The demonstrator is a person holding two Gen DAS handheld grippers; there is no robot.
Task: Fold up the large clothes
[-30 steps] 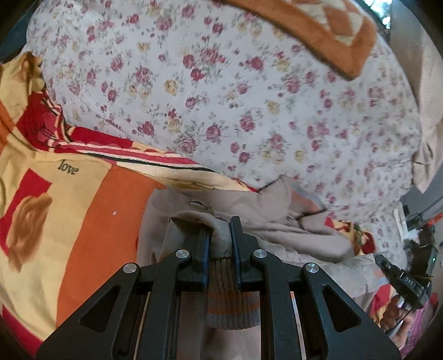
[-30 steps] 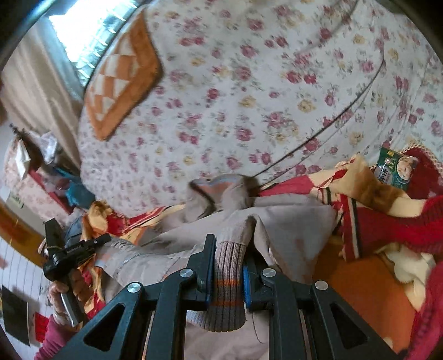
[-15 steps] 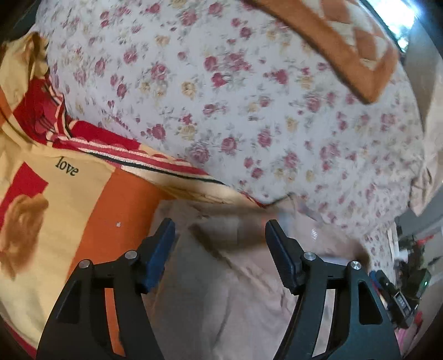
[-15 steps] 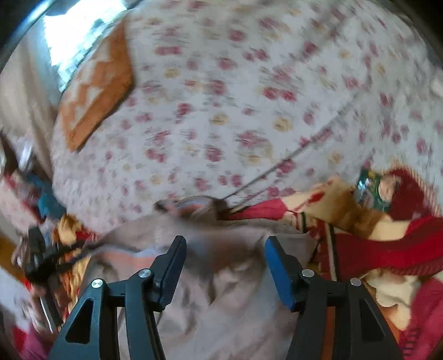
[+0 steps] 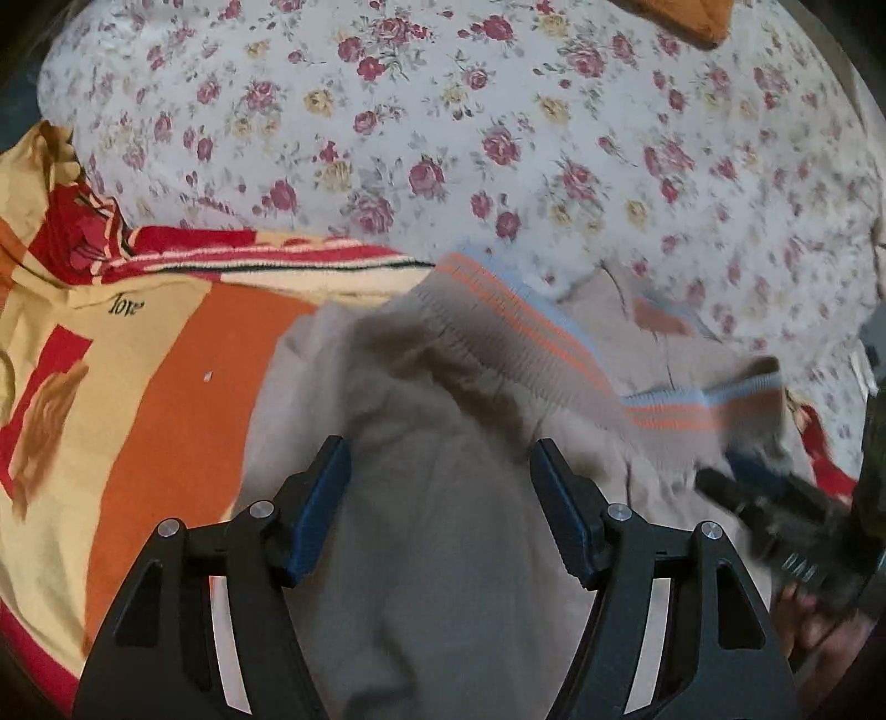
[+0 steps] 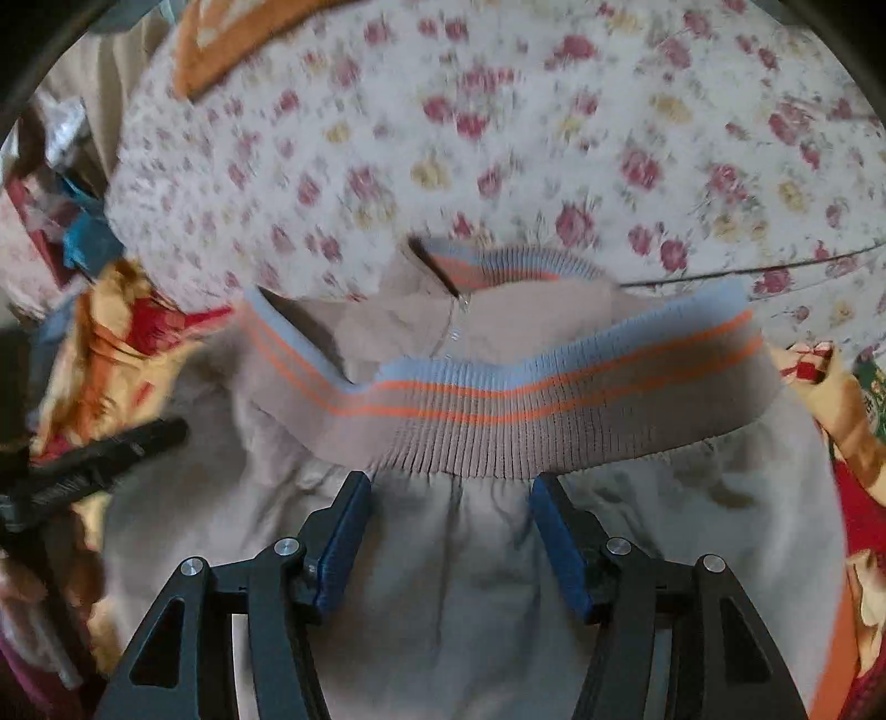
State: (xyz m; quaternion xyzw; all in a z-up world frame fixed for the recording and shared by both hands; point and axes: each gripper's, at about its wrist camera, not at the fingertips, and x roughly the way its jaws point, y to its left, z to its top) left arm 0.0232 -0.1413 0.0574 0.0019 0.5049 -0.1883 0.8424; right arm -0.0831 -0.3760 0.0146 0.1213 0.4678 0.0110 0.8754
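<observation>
A beige jacket (image 5: 443, 554) lies on the bed, folded over itself. Its ribbed hem (image 5: 531, 343) with orange stripes and a pale blue edge runs across the top. My left gripper (image 5: 441, 448) hovers open over the beige cloth, nothing between its fingers. In the right wrist view the same hem (image 6: 554, 404) crosses just beyond my right gripper (image 6: 449, 482). That gripper is open too, above the jacket (image 6: 454, 581), with its pads off the cloth. The collar and zipper (image 6: 457, 321) show behind the hem. Each view catches the other tool's black body at its edge.
A white quilt with red flowers (image 5: 498, 138) rises behind the jacket. A yellow, orange and red blanket (image 5: 138, 387) covers the bed on the left of the left wrist view. An orange cushion (image 6: 232, 39) lies far back. A hand (image 5: 814, 626) shows low right.
Both grippers were shut on the ribbed hem; they have let it go and stand open. The jacket now lies on the bed, and both grippers have sunk closer to it.
</observation>
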